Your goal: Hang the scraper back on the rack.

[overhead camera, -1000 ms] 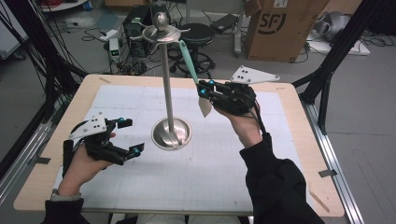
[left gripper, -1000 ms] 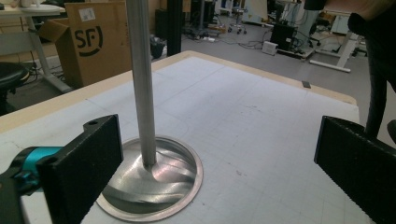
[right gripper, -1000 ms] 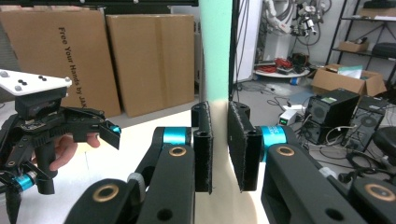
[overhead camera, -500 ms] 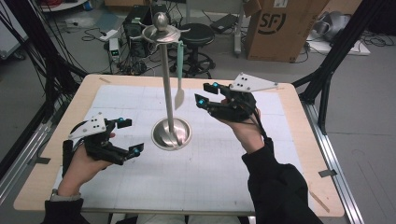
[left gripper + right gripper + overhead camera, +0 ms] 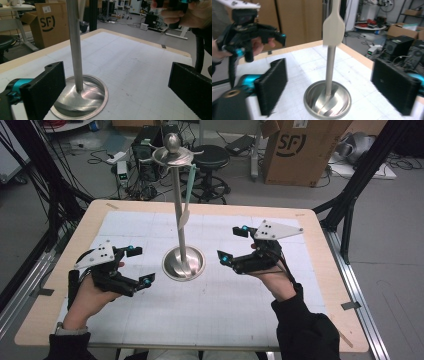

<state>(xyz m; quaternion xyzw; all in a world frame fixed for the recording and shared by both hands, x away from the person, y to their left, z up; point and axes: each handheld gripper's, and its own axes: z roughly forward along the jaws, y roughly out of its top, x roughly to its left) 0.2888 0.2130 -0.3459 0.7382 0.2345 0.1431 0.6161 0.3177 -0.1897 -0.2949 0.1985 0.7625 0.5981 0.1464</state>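
In the high view I see a metal stand [image 5: 183,262] at the centre of the frame, its round base resting on the white mat [image 5: 215,305] that covers the table [image 5: 320,270]. A pale spatula [image 5: 186,200] hangs from the rack at the top of the pole. My left gripper [image 5: 137,266] sits at lower left, jaws spread wide with nothing between them. My right gripper [image 5: 233,244] sits right of centre, jaws also wide apart and empty. A cardboard box [image 5: 300,150] stands at upper right.
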